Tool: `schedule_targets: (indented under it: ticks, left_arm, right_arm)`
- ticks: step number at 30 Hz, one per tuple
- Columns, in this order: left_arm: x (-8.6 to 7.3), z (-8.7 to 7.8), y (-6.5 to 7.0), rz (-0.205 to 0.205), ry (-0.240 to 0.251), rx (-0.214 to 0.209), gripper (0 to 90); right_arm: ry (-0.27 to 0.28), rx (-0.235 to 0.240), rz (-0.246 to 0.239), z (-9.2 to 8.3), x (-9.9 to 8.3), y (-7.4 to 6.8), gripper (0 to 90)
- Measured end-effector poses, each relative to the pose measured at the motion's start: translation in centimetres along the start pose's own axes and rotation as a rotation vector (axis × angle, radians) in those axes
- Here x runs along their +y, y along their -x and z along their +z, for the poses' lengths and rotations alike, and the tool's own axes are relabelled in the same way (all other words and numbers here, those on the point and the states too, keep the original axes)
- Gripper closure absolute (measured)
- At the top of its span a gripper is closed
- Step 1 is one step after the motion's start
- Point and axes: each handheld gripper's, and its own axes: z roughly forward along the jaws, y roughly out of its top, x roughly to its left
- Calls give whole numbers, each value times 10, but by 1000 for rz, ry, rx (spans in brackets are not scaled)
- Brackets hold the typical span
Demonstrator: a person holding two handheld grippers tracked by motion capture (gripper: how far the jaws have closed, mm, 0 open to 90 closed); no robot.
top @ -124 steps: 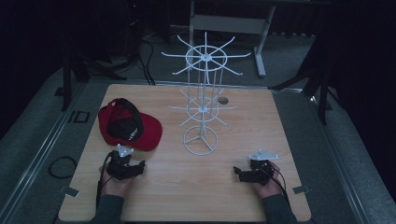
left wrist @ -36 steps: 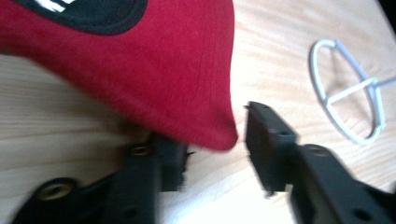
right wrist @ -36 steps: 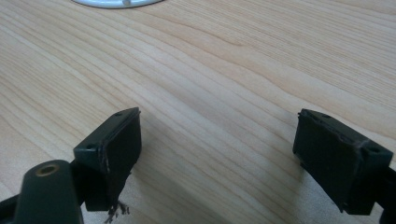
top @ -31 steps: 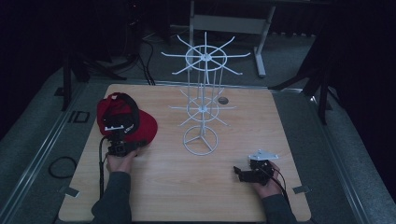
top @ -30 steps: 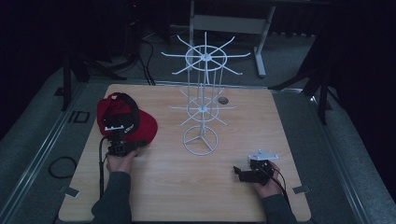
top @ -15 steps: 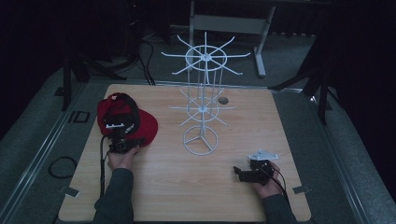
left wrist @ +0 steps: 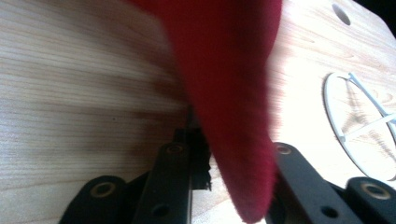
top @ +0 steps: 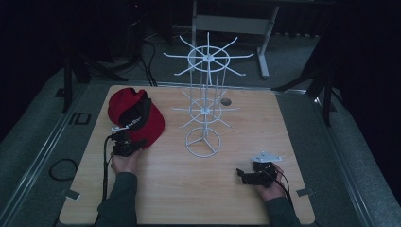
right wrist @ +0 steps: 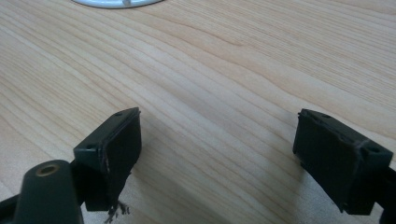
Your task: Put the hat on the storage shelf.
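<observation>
- Red cap (top: 135, 116) lies on the wooden surface (top: 165, 189), far-left part, brim pointing toward the person.
- Left claw (top: 128, 146) sits at the cap's near edge; jaws have just been closing, brim now between them.
- Left gripper view: red brim (left wrist: 229, 102) hangs down between the two black jaws, both jaws close against the cloth, so it reads as clamped on the brim.
- Left hand (top: 124, 163) behind the claw, cable trailing toward the surface's near edge.
- Right claw (top: 242, 176) rests low at the near-right of the surface, pointing left, well apart from the cap.
- Right gripper view: jaws wide apart, only bare wood between them.
- White wire rack (top: 204, 106) stands mid-surface, its ring base (top: 202, 142) just right of the cap, not touching.
</observation>
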Motion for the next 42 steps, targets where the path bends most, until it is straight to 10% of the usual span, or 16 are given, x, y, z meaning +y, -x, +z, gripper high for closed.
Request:
schedule_targets:
  ticks: [6,30,42]
  left_arm:
    - [-3,-4,4,85,25,12,859]
    - [-7,-24,15,168,139,-18,862]
    - [5,-41,35,276,176,22,861]
  right_arm:
    - [0,0,1,0,0,0,152]
    - [-1,0,1,0,0,0,151]
    - [-1,0,3,0,0,0,151]
